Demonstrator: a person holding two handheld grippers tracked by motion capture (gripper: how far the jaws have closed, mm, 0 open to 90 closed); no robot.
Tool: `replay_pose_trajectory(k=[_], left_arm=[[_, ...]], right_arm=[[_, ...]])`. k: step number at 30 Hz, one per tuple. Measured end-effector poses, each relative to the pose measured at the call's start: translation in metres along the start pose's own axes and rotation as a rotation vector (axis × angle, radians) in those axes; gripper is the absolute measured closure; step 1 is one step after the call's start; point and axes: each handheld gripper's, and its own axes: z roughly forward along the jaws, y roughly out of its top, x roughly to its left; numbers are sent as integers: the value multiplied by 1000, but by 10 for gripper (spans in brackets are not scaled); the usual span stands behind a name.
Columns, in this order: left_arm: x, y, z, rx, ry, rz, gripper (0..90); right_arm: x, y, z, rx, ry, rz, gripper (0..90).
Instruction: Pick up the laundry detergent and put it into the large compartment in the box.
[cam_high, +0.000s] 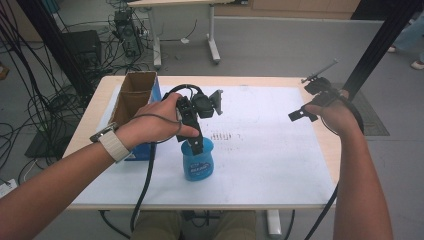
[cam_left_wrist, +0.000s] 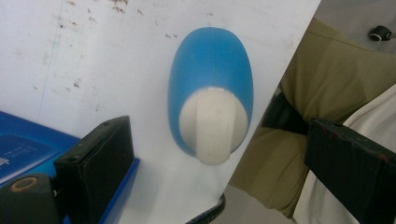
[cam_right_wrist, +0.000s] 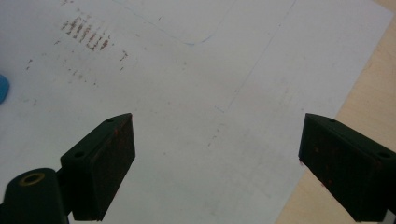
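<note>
Left gripper (cam_high: 197, 142) poised directly above blue bottle (cam_high: 198, 160), jaws spread wide, clamping nothing. In left gripper view (cam_left_wrist: 219, 154), bottle (cam_left_wrist: 211, 112) seen from above between the two black pads, white cap toward the camera, touching neither pad. Standing upright on white sheet (cam_high: 270, 150), near the table's front edge, just right of open cardboard box (cam_high: 134, 97). Farther right, right gripper (cam_high: 300, 115) held above the sheet's right margin, well apart from bottle, jaws wide in right gripper view (cam_right_wrist: 217, 168), empty.
</note>
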Motion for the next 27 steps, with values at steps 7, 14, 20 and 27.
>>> replay_pose_trajectory(k=[7,14,20,27], left_arm=[[-1,5,6,6,3,20,88],[-1,6,11,10,4,25,89],[-2,8,12,14,6,27,89],[-3,11,14,23,10,32,90]], right_arm=[[0,-2,0,0,1,3,107],[-1,-3,-1,-1,0,8,107],[-1,-3,1,2,3,7,107],[0,0,1,2,5,3,107]])
